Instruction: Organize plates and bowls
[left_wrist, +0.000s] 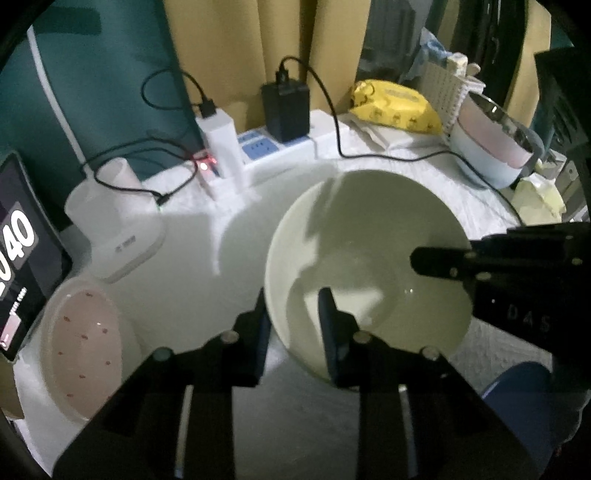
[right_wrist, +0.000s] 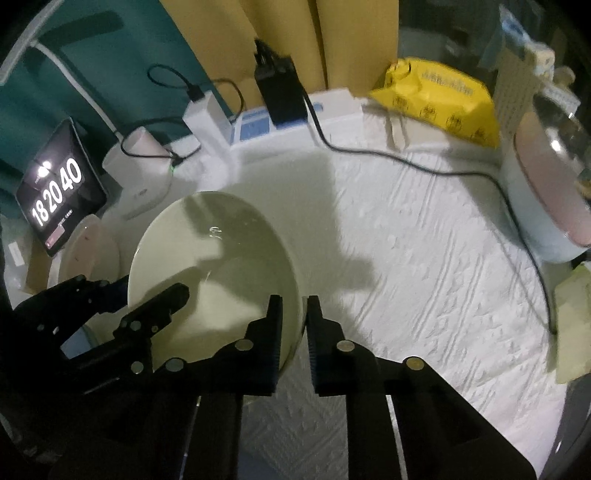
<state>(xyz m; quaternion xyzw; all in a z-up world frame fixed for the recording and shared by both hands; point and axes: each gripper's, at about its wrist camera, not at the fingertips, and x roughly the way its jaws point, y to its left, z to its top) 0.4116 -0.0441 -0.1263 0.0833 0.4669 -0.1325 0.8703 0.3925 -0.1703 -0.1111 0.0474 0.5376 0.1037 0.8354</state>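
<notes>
Bowl (left_wrist: 369, 258), pale green and wide, is sitting on the white textured cloth (right_wrist: 424, 258) covering the bench, with both tools gripping its rim from opposite sides. The left tool (left_wrist: 295, 321) is straddling the near edge of the rim, one finger outside the wall and one inside, clamped on the bowl. The right tool (right_wrist: 295, 325) is pinching the rim on the other side, its fingers (right_wrist: 275, 332) nearly together with only the thin wall between them. Just beside the green bowl, to the left in both views, a pink speckled plate (left_wrist: 88, 347) is lying on the bench. Behind that, a tablet (right_wrist: 59, 192) is leaning upright and showing a large white clock. Further back a white box-shaped device (left_wrist: 118, 229) is resting near a white power strip (left_wrist: 258, 155) carrying a white charger (left_wrist: 219, 136) and a black adapter (left_wrist: 284, 110), with black cables (right_wrist: 443, 166) trailing across the cloth. At the far right a yellow packet (right_wrist: 439, 99) is lying against the back, and a pink and white pot (right_wrist: 546, 199) is standing at the bench edge
</notes>
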